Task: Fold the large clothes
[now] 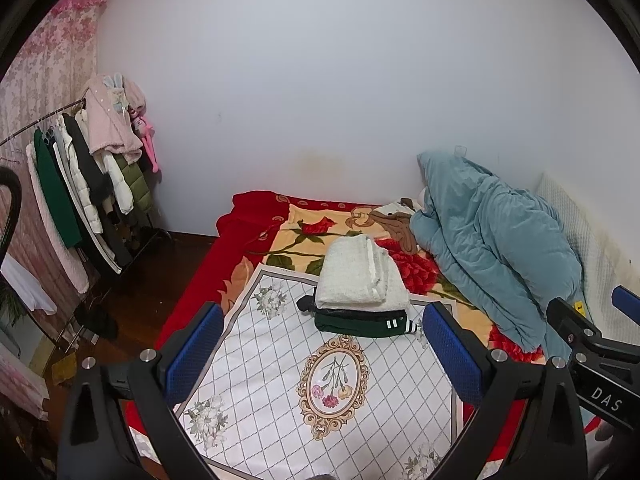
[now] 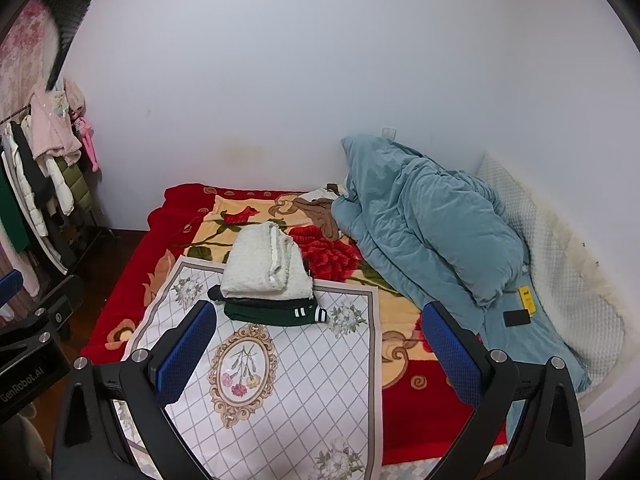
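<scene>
Both hand-held tools hang over the near end of the bed with nothing between their blue-padded fingers: the left gripper [image 1: 324, 354] is spread wide, and so is the right gripper [image 2: 320, 354]; neither touches any cloth.

The likeliest trouble, as I judge it, is the stack ahead; a thick white knitted garment, folded [image 1: 362, 276], sits on a dark green folded garment with white-striped cuffs [image 1: 360, 322], and the upper piece overhangs the lower, so a careless reach past it could topple or unfold it; a grab at the thin white diamond-patterned floral cloth [image 1: 280, 392] beneath would drag the whole pile.

The stack lies ahead of both grippers and well apart from them, at the far edge of that cloth; a crumpled brown and white garment [image 2: 320, 206] lies farther off, touching the heaped teal quilt [image 2: 432, 232].
</scene>
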{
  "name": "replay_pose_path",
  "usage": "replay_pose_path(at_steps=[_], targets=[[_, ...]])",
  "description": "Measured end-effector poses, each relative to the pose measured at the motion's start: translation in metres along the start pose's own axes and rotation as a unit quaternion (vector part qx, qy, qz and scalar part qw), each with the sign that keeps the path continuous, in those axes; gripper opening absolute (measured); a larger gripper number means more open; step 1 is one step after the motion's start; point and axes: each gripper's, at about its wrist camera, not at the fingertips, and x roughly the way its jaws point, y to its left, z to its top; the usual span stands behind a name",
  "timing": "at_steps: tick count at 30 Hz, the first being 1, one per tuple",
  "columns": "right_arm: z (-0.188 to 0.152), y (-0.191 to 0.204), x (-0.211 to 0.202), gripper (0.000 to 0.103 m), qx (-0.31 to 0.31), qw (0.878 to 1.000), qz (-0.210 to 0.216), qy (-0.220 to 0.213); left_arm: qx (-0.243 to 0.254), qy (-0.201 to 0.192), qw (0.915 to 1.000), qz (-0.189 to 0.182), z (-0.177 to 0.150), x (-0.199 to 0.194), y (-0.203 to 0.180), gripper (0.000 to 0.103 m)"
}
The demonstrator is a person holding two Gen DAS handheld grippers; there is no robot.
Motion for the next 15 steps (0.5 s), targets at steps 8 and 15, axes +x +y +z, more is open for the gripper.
replay_pose_path(at_steps=[8, 15], targets=[[-0.0003, -0.0028, 0.0026, 0.103, -0.001, 1.000, 0.003, 0.001, 0.001, -0.001, 1.0000, -0.001, 0.0003, 0.0000, -0.0003, 0.101], [0.0027, -0.0051, 0.0074, 0.103, -0.004, 1.000, 0.003, 0.000, 0.003, -0.002, 1.0000, -0.005, 0.0029, -0.0004, 0.0020, 0.101]])
